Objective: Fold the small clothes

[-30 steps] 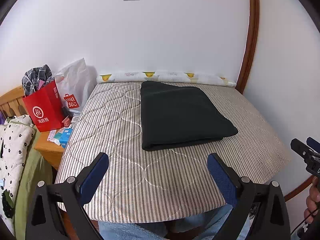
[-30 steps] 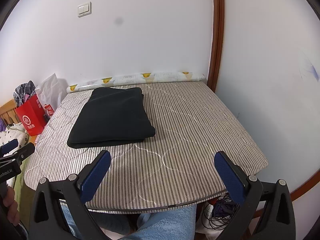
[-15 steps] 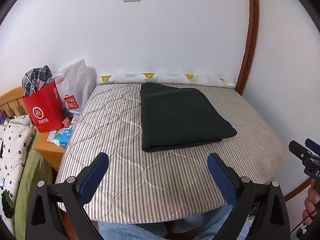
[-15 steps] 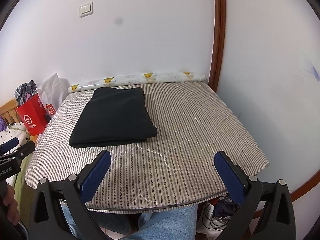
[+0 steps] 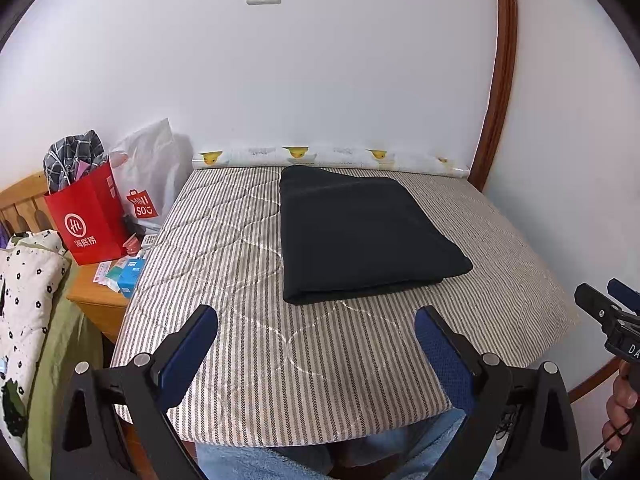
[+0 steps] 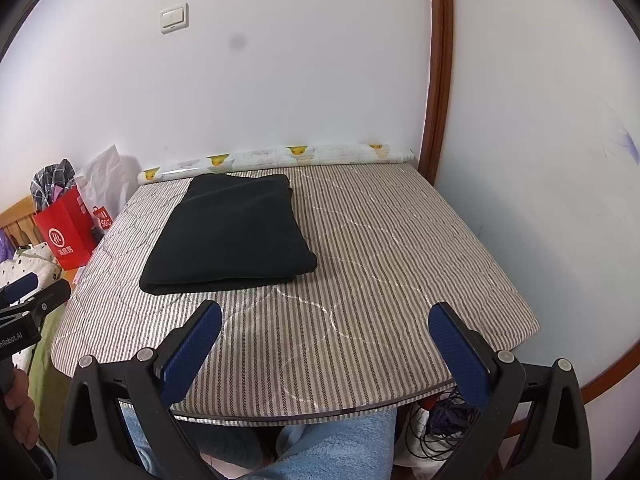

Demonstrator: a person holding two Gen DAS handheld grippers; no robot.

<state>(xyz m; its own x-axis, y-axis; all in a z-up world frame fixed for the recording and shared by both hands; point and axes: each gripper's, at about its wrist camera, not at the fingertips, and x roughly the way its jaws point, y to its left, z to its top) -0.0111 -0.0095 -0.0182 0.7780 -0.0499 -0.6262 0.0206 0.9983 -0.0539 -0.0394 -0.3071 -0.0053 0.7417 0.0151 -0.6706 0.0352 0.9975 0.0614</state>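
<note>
A dark folded garment [image 5: 362,236] lies flat on the striped quilted counter [image 5: 256,344], toward its far side and, in the left wrist view, slightly right of centre; its thick doubled edge faces the near side, which suggests the folding is complete or nearly so. The left claw [image 5: 316,344] hangs over the near edge of the counter with its blue pads [image 5: 188,356] wide apart and nothing between them, well apart from the garment. The right claw [image 6: 326,340] is likewise spread and empty, held above the near right part of the counter; each claw is seen at the margin of the other's view. This withdrawn, open posture fits either a finished fold or a pause before another garment is fetched, though no other loose garment lies on the counter. A rolled patterned sheet [image 5: 332,156] rests along the far edge against the wall. At far left, off the counter, a red paper bag [image 5: 90,216] and a white plastic bag [image 5: 150,172] stand on a wooden bedside cabinet [image 5: 94,300], with checked fabric protruding from the red bag. How many layers the fold contains and what kind of garment it is cannot be determined, as the black cloth shows little surface detail. The person's hands are cut off at the frame edges, and the space beneath the counter is mostly hidden.
</note>
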